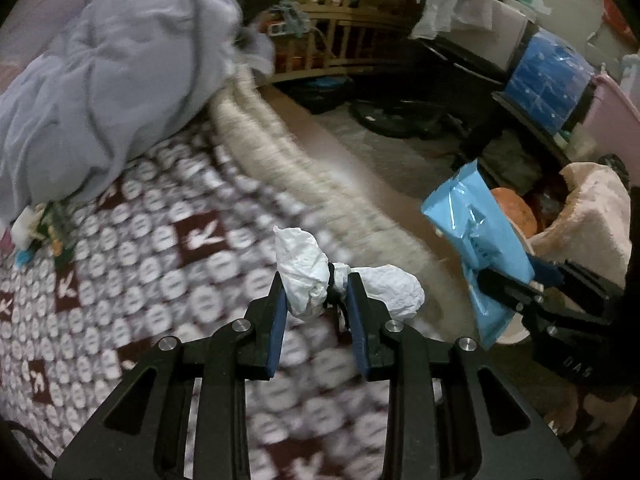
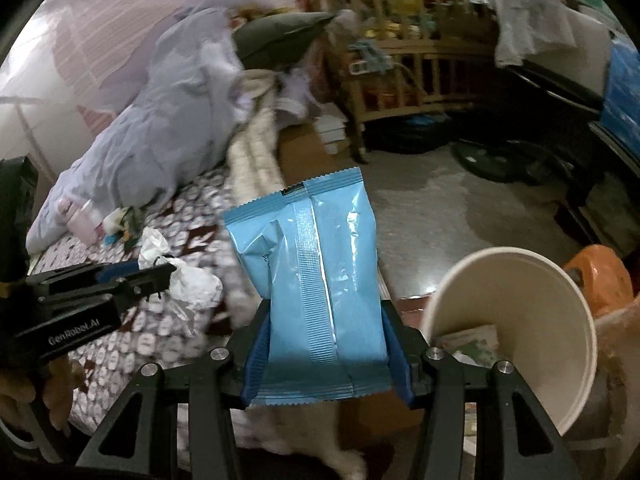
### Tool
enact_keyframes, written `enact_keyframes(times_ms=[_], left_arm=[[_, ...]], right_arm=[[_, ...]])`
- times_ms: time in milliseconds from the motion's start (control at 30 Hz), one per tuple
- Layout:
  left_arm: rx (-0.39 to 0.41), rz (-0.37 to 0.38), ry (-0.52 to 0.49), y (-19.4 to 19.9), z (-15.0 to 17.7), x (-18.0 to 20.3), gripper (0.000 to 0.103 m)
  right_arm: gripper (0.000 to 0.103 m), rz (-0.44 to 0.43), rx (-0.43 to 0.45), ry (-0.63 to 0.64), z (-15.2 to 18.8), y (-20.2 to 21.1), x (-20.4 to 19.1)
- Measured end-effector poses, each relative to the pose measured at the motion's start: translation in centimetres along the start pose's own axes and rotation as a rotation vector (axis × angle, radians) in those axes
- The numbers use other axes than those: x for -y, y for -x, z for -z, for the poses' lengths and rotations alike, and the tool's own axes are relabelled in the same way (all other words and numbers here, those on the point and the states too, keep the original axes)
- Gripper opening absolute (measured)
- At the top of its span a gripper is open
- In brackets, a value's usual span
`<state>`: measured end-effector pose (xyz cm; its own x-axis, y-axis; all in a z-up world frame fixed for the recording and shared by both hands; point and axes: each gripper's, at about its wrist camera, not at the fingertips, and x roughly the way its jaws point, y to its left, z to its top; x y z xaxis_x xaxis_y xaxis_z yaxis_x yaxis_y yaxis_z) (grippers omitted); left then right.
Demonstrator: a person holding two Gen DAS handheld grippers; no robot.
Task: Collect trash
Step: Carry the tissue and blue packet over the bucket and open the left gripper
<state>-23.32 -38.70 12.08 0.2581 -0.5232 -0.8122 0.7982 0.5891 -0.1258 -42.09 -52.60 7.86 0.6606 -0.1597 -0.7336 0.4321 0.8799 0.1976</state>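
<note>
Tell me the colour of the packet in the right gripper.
Light blue packet, clearest in the right wrist view, clamped in the right gripper.

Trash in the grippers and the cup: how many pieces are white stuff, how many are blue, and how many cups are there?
White crumpled tissue: 1, clamped in the left gripper
Blue snack wrapper: 1, clamped in the right gripper
White paper cup: 1, tilted, with some scraps inside
Total: 3

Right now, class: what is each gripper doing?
Left gripper: shut on the crumpled white tissue.
Right gripper: shut on the blue wrapper.
</note>
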Motion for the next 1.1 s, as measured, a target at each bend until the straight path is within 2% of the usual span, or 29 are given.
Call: enact_keyframes(times_ms=[367,733,1100], left_arm=[[-0.011,0.072,-0.064,-2.4,-2.2,6.5,0.026],[-0.052,0.154,-0.075,-4.4,-3.1,10.8,0.026],[-0.084,0.240,-0.111,-6.1,-3.1,14.5,0.028]], right_arm=[[0.050,0.096,0.002,-0.123,1.6,1.8,7.6],[0.050,0.192,-0.024,-0.198,3.1,2.2,12.0],[0.050,0.243,-0.046,-0.272,4.3,2.2,15.1]])
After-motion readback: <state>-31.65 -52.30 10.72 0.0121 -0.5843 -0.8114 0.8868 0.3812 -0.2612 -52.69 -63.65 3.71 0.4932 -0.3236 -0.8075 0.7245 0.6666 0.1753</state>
